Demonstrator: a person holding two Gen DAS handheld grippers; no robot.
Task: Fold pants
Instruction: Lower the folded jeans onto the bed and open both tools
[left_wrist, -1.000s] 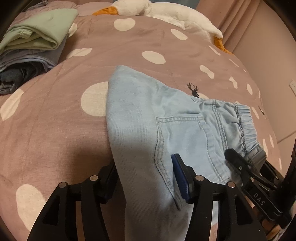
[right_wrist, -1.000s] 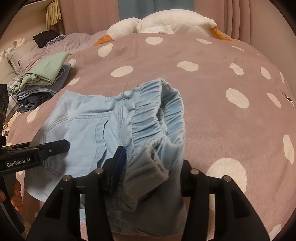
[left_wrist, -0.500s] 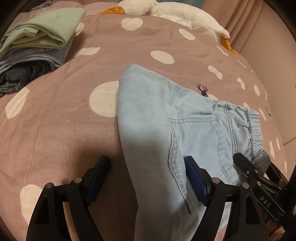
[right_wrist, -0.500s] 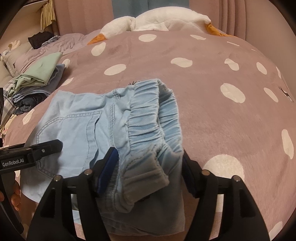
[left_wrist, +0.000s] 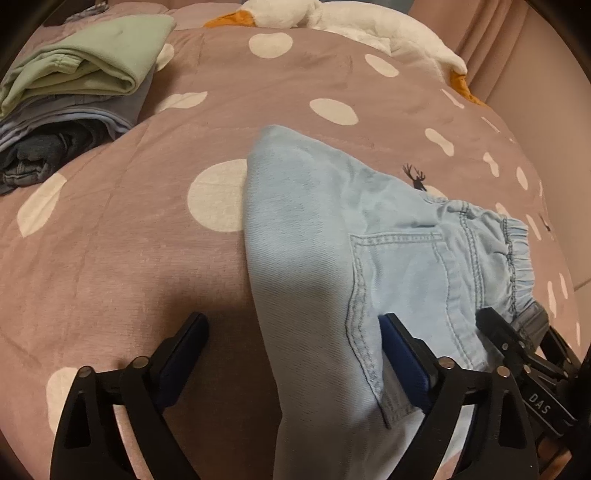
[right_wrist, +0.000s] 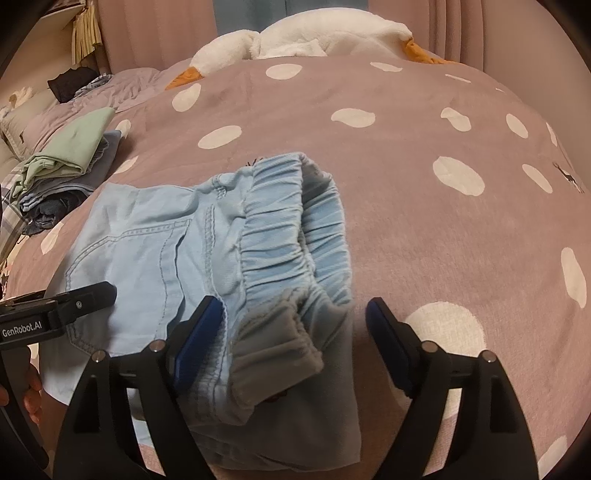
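Note:
Light blue denim pants (left_wrist: 325, 236) lie folded on the pink dotted bedspread (left_wrist: 129, 240), back pocket up, elastic waistband (right_wrist: 291, 236) to the right. My left gripper (left_wrist: 295, 347) is open, its jaws wide apart astride the folded leg edge near the pocket. My right gripper (right_wrist: 295, 325) is open, its jaws either side of the waistband end (right_wrist: 273, 343), not pinching it. The right gripper's tip shows in the left wrist view (left_wrist: 517, 350). The left gripper's finger shows in the right wrist view (right_wrist: 74, 302).
A stack of folded clothes (left_wrist: 77, 92), green on top, sits at the far left of the bed. A white plush goose (left_wrist: 332, 18) lies at the head of the bed. Curtains (right_wrist: 155, 29) hang behind.
Both grippers have opened wider and let go of the pants, which now rest on the bed. Both cameras have drawn back slightly.

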